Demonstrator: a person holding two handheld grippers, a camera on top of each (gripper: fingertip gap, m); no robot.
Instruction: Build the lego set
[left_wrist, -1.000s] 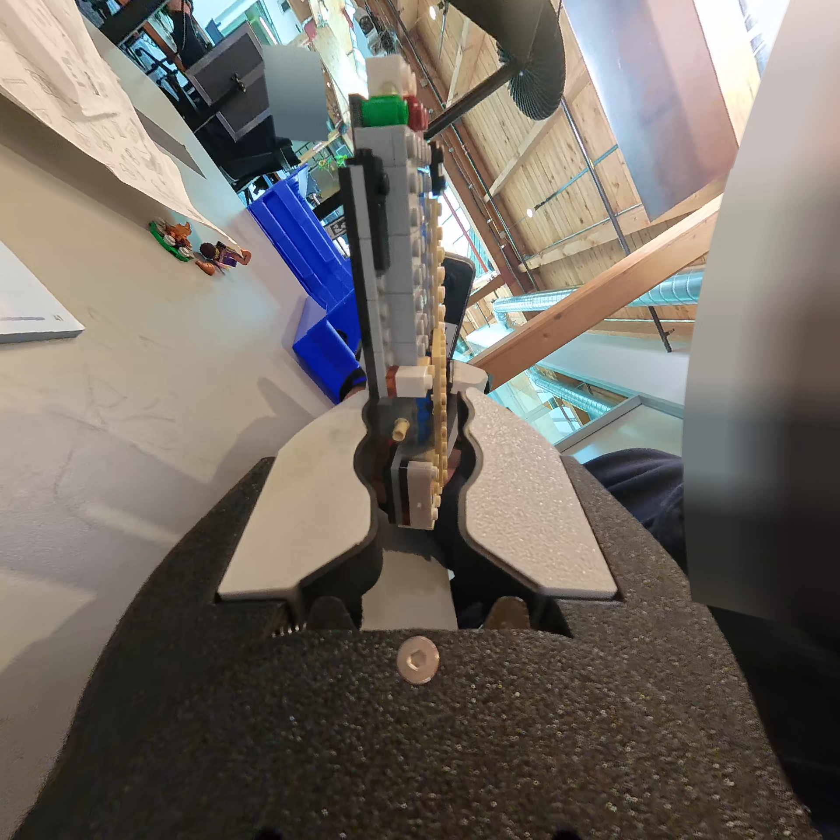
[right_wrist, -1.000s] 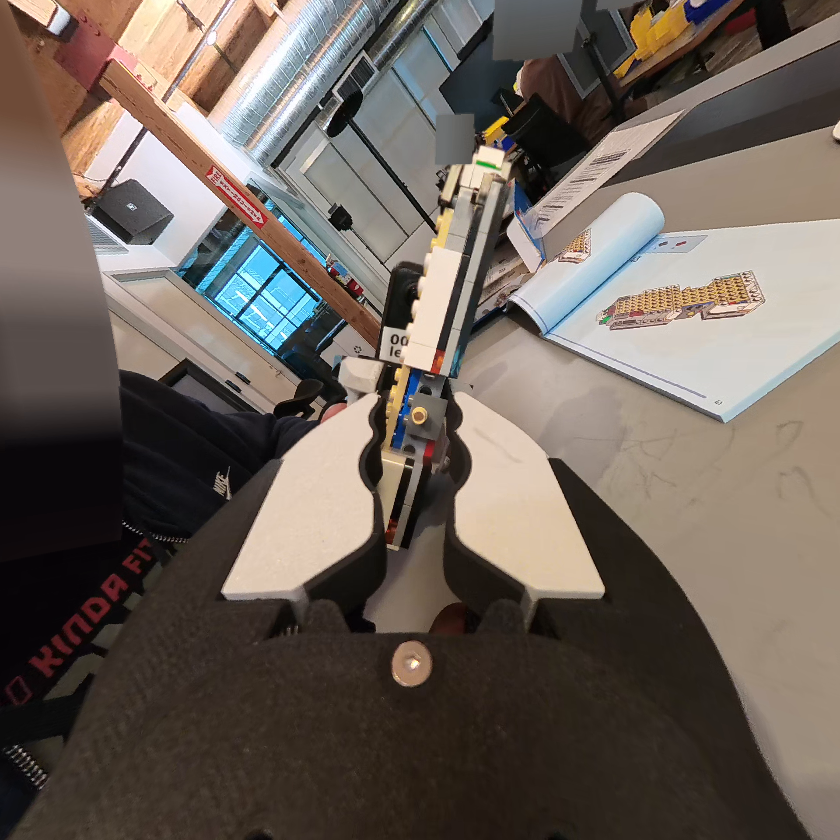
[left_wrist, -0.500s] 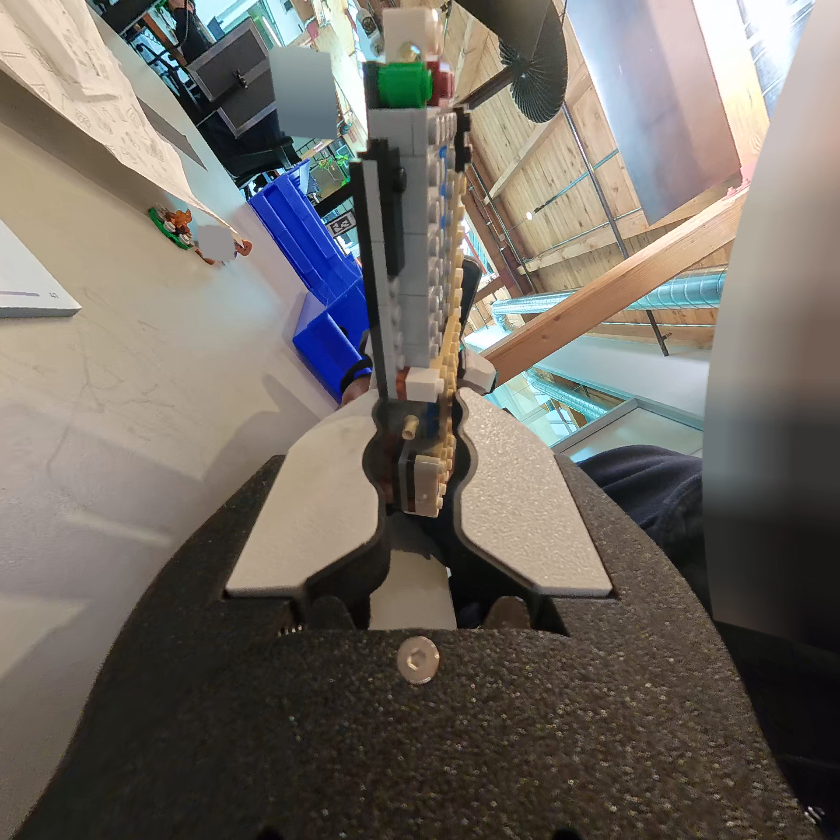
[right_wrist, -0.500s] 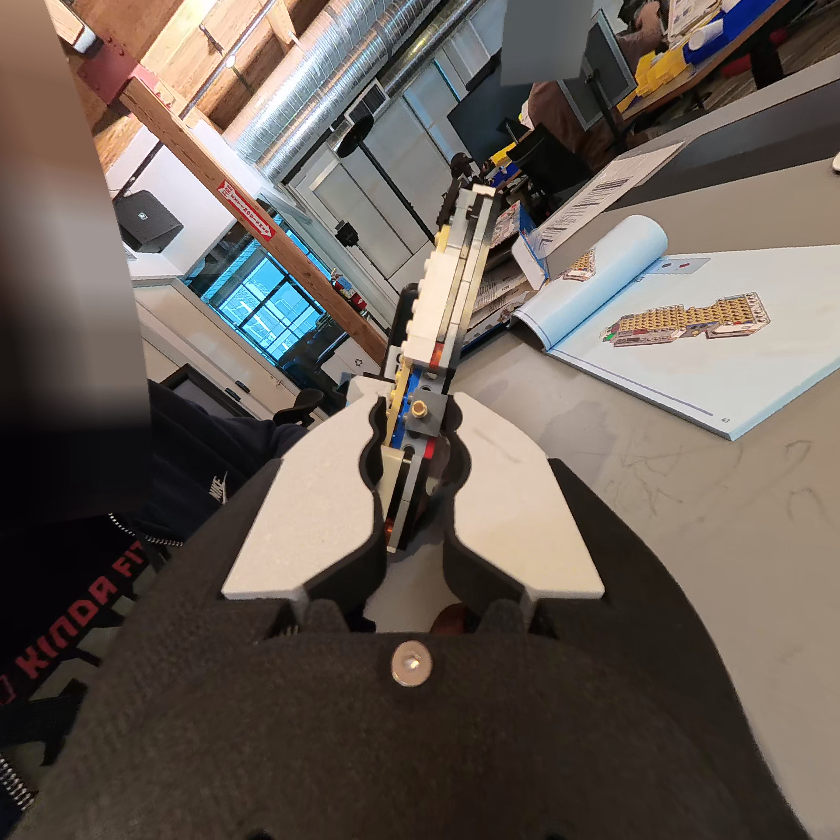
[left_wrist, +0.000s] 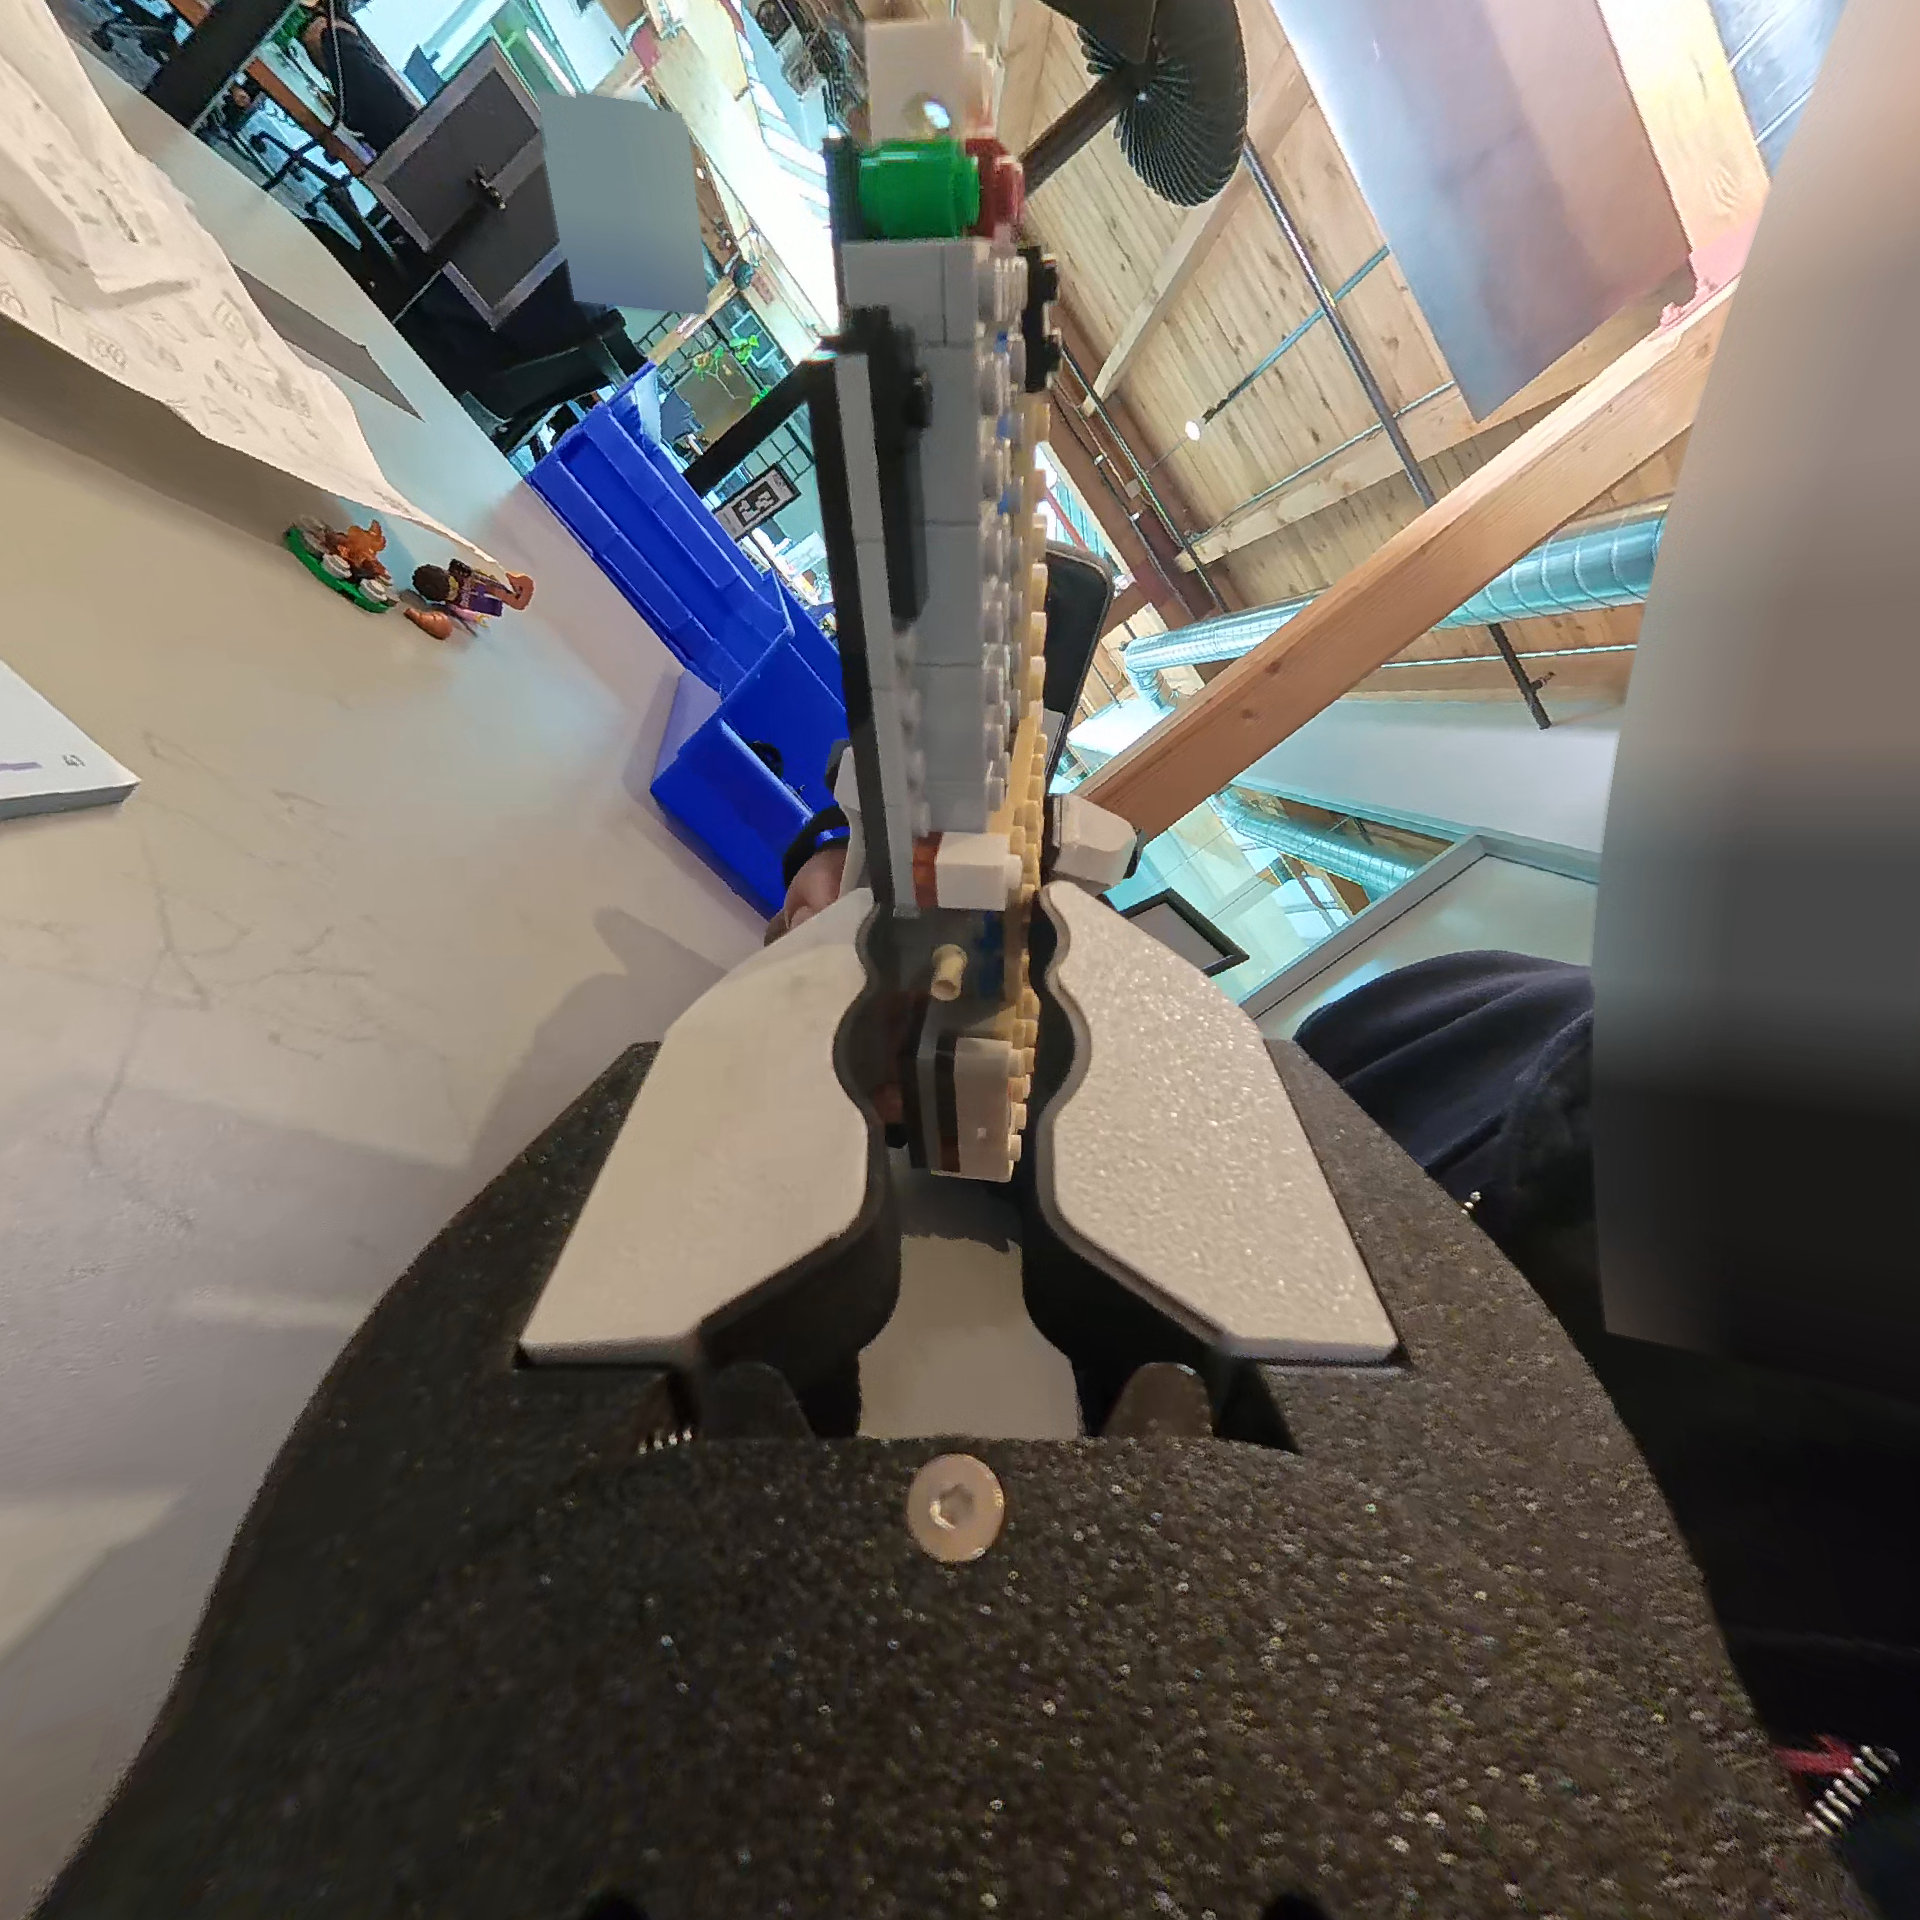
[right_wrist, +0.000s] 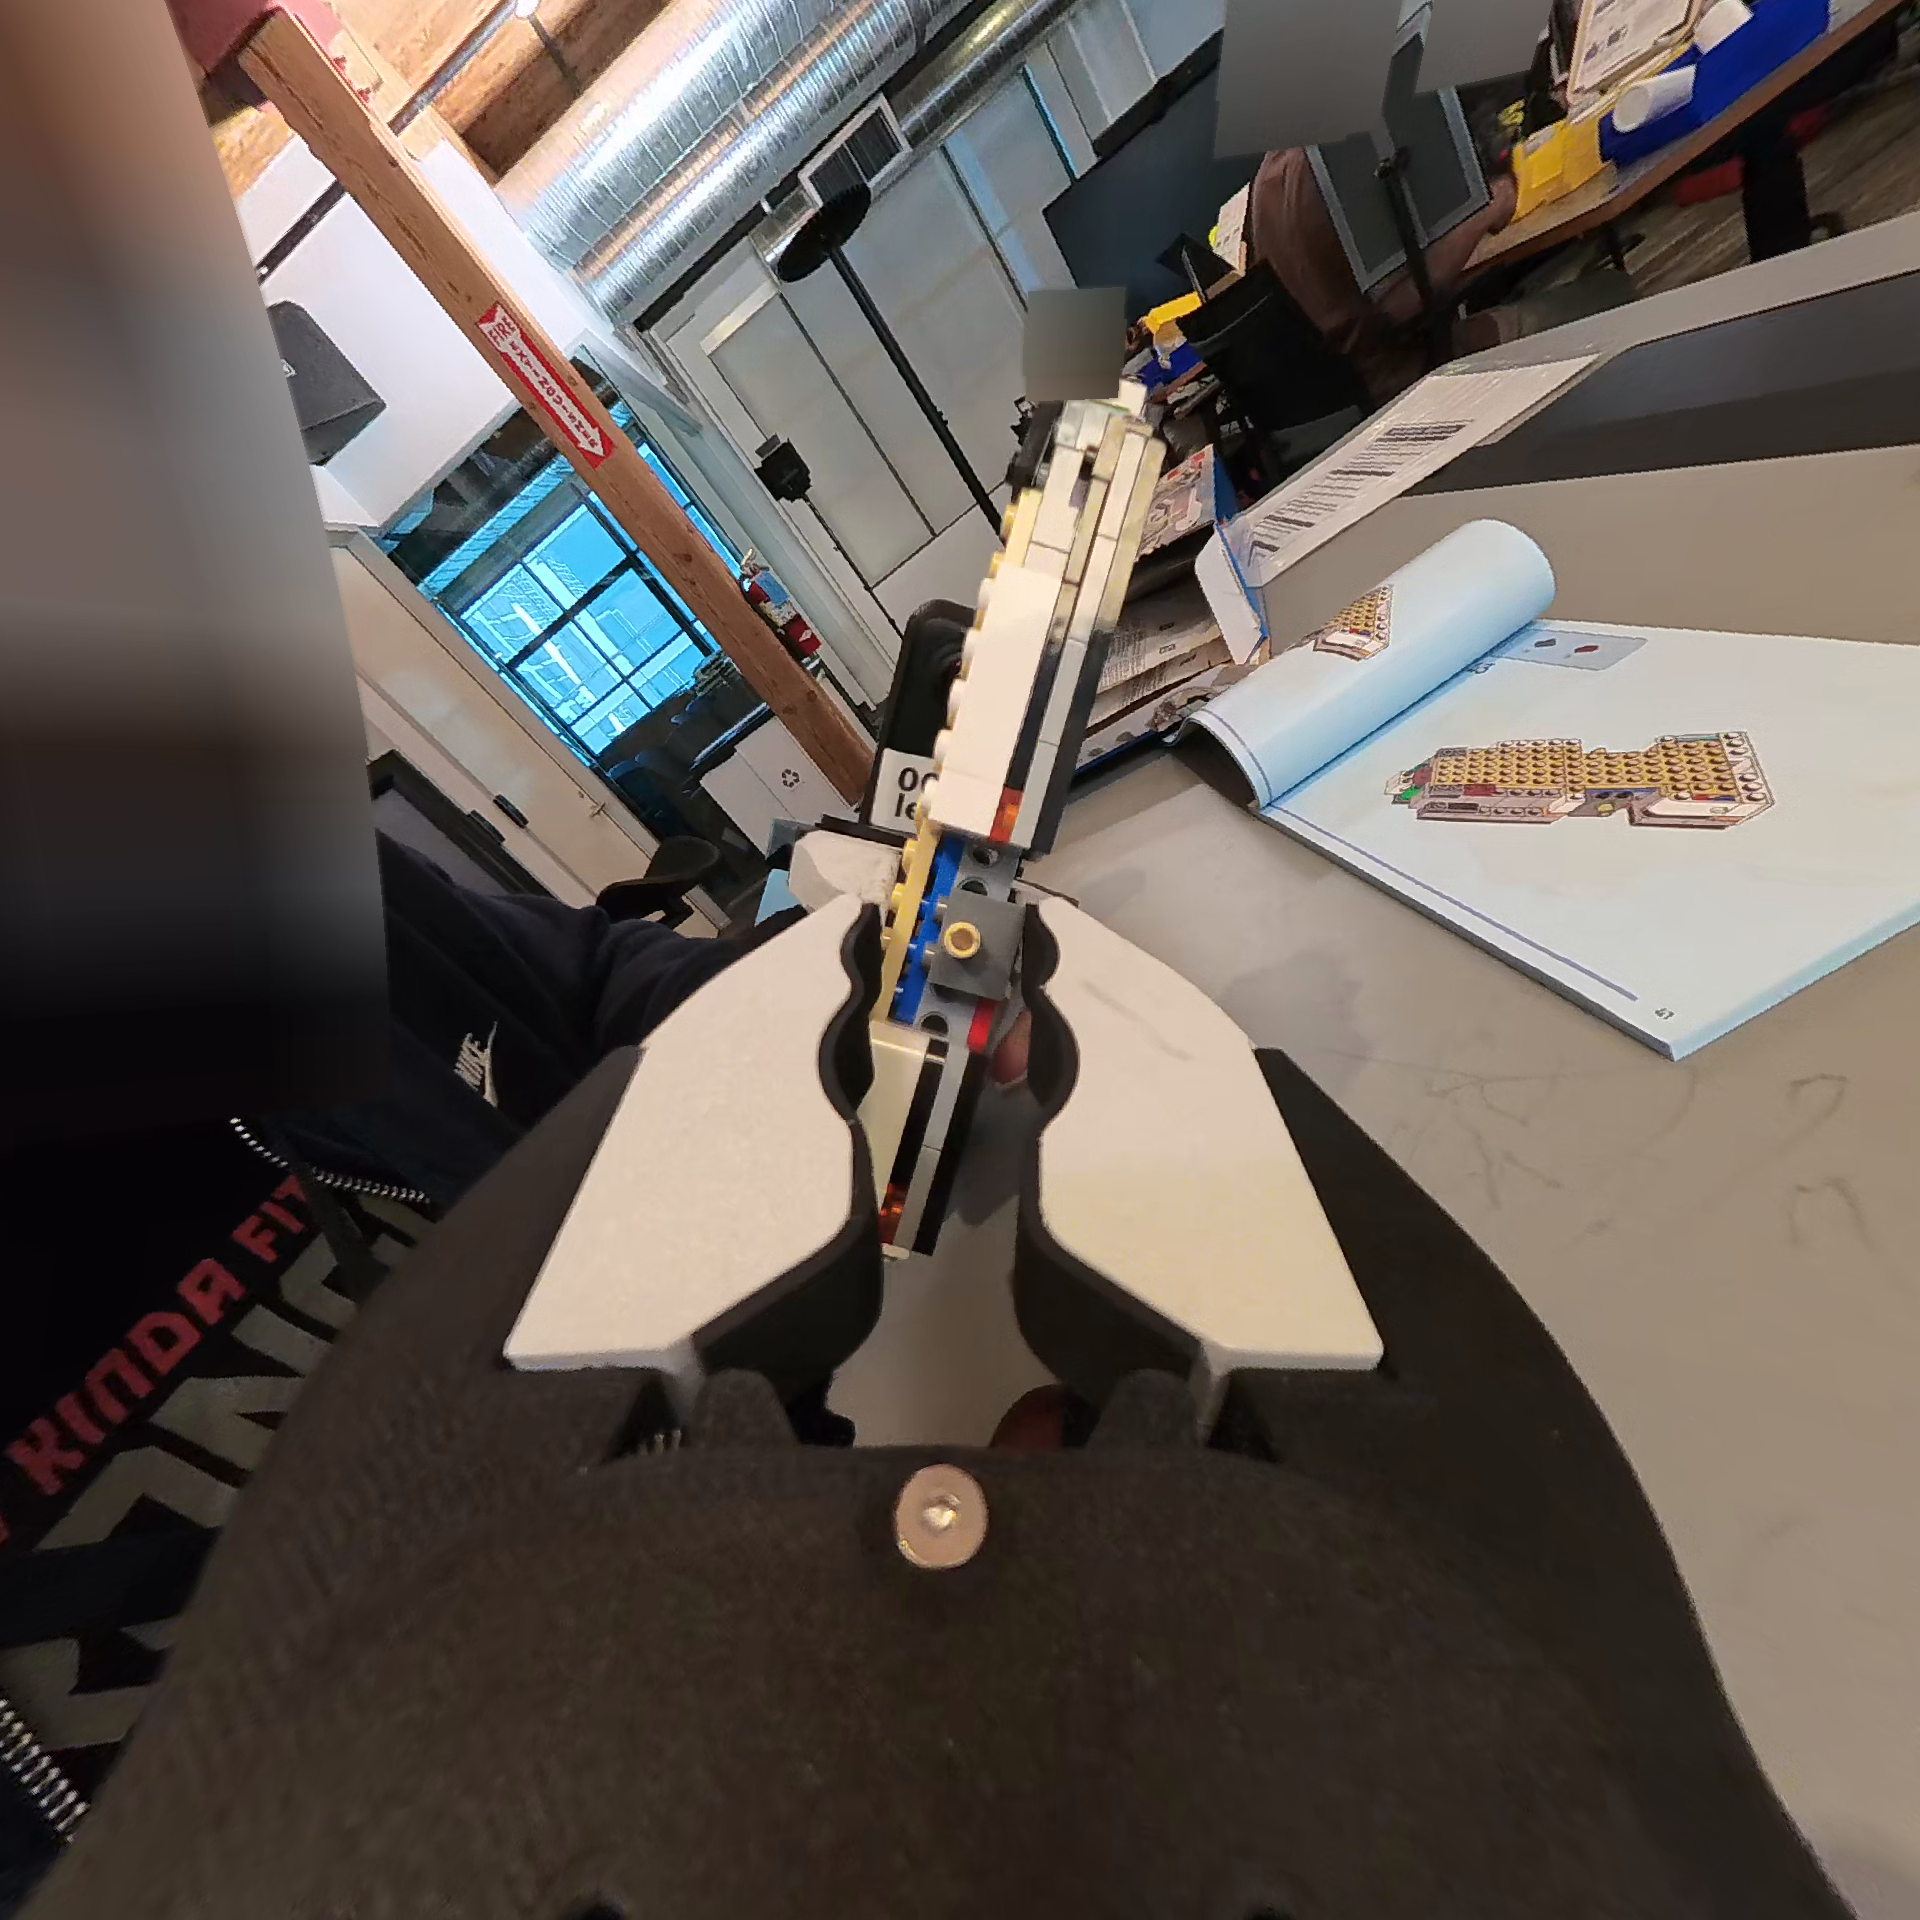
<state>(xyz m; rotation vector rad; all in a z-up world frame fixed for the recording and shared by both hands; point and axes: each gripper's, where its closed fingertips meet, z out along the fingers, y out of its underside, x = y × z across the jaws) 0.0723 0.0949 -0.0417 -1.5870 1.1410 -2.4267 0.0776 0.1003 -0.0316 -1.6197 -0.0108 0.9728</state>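
So both grippers are clamped on the same thing: a long, flat toy-brick model of grey, white, black and tan plastic bricks, held up in the air over the grey desk. Up close in the left wrist view, the left gripper has its textured grey fingers pinched on the near end of the model, with the tan studded plate against the right-hand finger. From there the model runs straight away from the camera, ending at a green round piece and a white block at the far tip.

In the right wrist view, the right gripper pinches the model at a grey block with a tan pin, next to blue and yellow bricks. The model leans off to the right as it goes away. Just past the fingertips you can see the other gripper's white fingertip on the same model.

Farther out on the desk, right side of that view, an open light-blue instruction booklet lies flat showing a picture of a brick build. In the left view, a few small toy figures sit on the desk to the far left, near a printed paper sheet, and blue plastic bins sit beyond the desk edge.
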